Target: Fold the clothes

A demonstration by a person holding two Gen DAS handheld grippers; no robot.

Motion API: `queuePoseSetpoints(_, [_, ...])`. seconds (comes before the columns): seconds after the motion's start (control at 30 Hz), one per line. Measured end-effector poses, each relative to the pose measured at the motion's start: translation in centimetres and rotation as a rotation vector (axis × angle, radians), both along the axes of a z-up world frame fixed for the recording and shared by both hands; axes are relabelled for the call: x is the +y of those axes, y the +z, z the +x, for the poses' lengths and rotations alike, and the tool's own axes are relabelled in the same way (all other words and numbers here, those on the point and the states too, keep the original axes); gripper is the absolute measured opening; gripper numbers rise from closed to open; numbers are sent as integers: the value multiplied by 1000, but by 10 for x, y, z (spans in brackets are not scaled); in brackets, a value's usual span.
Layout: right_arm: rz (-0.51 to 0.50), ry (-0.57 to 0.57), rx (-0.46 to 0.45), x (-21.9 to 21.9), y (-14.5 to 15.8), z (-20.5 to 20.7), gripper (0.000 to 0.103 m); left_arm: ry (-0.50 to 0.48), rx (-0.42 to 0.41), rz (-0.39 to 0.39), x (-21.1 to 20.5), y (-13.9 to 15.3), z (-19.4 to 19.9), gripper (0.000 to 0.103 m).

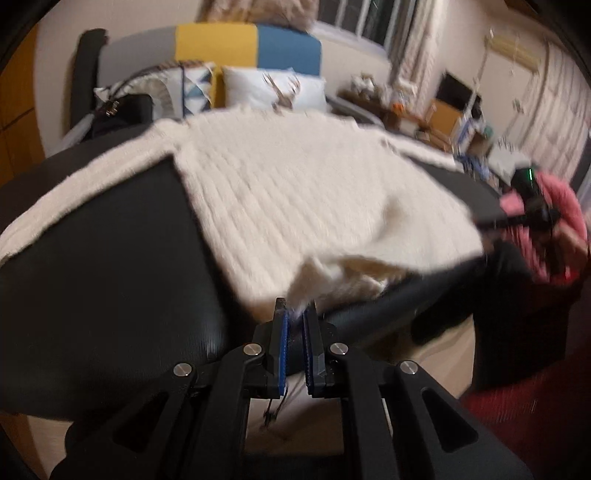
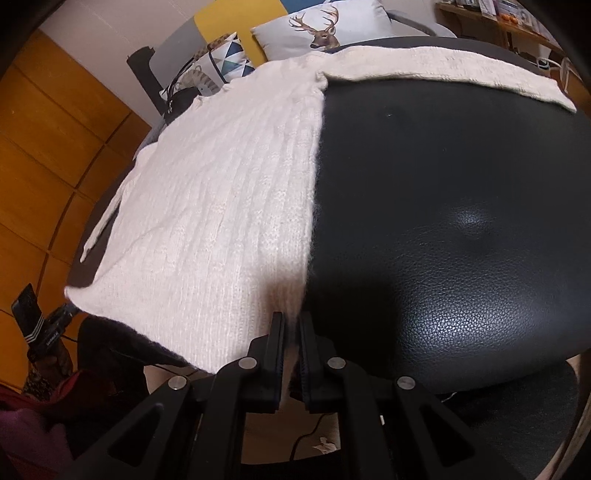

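A cream cable-knit sweater [image 1: 295, 192] lies spread flat on a black leather surface [image 1: 110, 277], one sleeve [image 1: 85, 184] stretched out to the left. My left gripper [image 1: 295, 314] is shut on the sweater's near hem corner, which is lifted and rumpled just above the fingers. In the right wrist view the sweater [image 2: 221, 206] covers the left half of the leather surface [image 2: 443, 240], with its other sleeve [image 2: 461, 70] running along the far edge. My right gripper [image 2: 291, 321] is shut on the hem at the sweater's near right corner.
A person's pink sleeve [image 1: 561, 206] and a black device with a green light sit at the right. Beyond the surface lie a deer-print pillow [image 2: 321, 29], a patterned cushion [image 2: 229, 55] and a black bag [image 1: 125, 110]. Orange wooden panels [image 2: 48, 155] stand to the left.
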State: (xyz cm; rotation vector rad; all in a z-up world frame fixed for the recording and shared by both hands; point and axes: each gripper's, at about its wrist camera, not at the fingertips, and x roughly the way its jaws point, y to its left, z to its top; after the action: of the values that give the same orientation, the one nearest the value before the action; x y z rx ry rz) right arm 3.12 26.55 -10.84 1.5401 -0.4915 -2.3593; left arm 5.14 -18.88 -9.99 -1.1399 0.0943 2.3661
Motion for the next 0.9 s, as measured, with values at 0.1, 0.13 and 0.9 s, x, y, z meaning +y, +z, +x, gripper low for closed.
queuePoseSetpoints(0.1, [52,3,12,5,7,2,16,25,-33,6,-15,5,9,7])
queuePoseSetpoints(0.13, [82,-10,34,9,12,2,18,59,-24,32,-24,13,11,7])
queuePoseSetpoints(0.9, [318,286,254,-86,6,-61,25,179,65,-187,65,-34,-128,13])
